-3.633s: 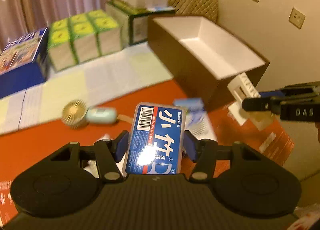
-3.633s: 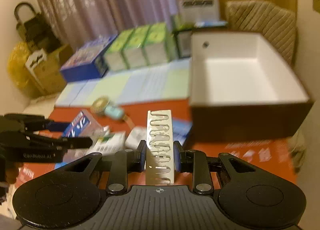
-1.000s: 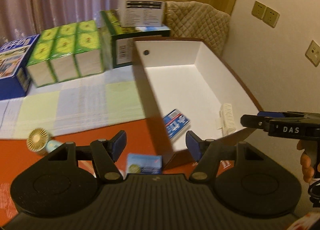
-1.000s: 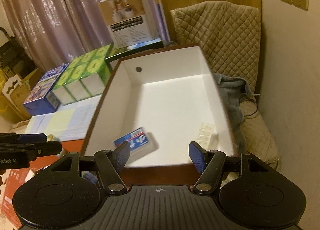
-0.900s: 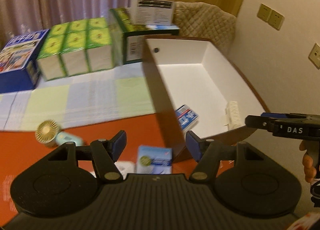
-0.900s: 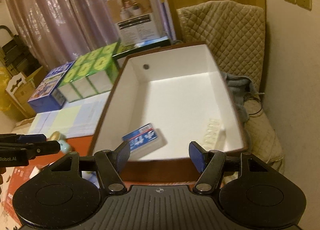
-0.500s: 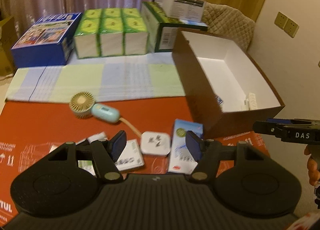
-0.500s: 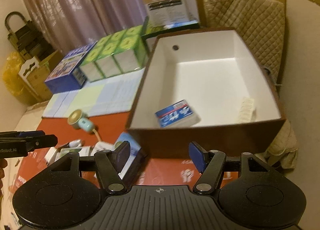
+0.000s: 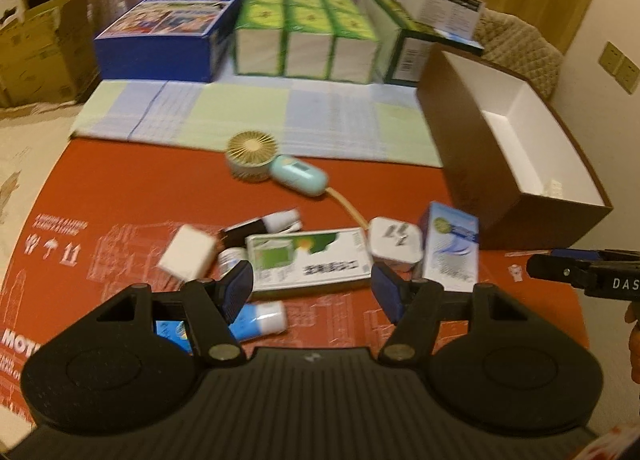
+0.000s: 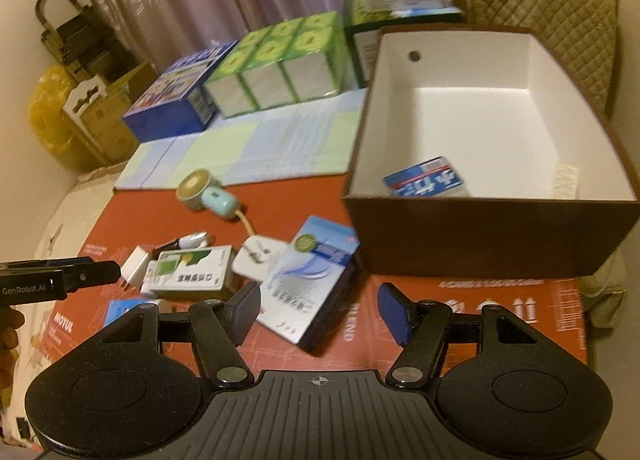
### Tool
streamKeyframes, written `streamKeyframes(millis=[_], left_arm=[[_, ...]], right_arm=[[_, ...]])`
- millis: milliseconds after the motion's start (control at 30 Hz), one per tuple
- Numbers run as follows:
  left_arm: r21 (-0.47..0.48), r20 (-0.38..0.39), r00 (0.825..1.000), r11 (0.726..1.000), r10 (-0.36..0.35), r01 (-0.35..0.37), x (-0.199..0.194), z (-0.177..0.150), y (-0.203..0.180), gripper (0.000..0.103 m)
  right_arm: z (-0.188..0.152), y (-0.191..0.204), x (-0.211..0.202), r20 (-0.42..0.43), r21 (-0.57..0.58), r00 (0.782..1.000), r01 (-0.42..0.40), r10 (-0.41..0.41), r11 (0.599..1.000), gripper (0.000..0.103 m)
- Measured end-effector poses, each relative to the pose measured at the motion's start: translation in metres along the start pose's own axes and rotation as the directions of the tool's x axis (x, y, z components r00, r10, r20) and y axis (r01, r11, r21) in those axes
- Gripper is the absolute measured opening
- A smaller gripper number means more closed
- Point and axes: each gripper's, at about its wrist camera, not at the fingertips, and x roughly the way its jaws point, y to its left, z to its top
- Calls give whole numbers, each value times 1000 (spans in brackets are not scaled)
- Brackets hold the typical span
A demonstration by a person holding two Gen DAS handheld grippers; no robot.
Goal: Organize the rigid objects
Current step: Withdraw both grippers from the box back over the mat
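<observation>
My left gripper is open and empty, low over a flat green-and-white box in a pile on the red mat. My right gripper is open and empty too, just above a blue-and-white carton leaning by the brown box. Inside that white-lined box lie a blue pack and a cream slotted piece. The pile also holds a white plug, a white block, a blue tube and a mint hand fan.
At the back of the table stand a blue carton, green tissue packs and a taller printed box. A checked cloth lies before them. A quilted chair and the wall close off the right.
Both grippers have drawn back from over the brown box to the pile on the red mat and sunk a little. The blue pack and the cream piece, held before, lie in the box.
</observation>
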Motion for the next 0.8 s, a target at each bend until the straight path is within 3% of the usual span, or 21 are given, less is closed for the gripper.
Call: streamKeyframes(millis=[367,600,800], left_arm=[[-50,-28,997,996,72,-73,-4,-34,41,62],[29,-37,992,993,119,-118,6,-59,55,62],[143,-10,997,987,79,-77,20,-67,51,62]], right_arm=[[-13,24,31,-84,-48,996,-12,8,999,62],[-20,27,42,-115,-53,993,1,-7,999,62],[-24,23,43,-124,-39,992,22,-26,999,62]])
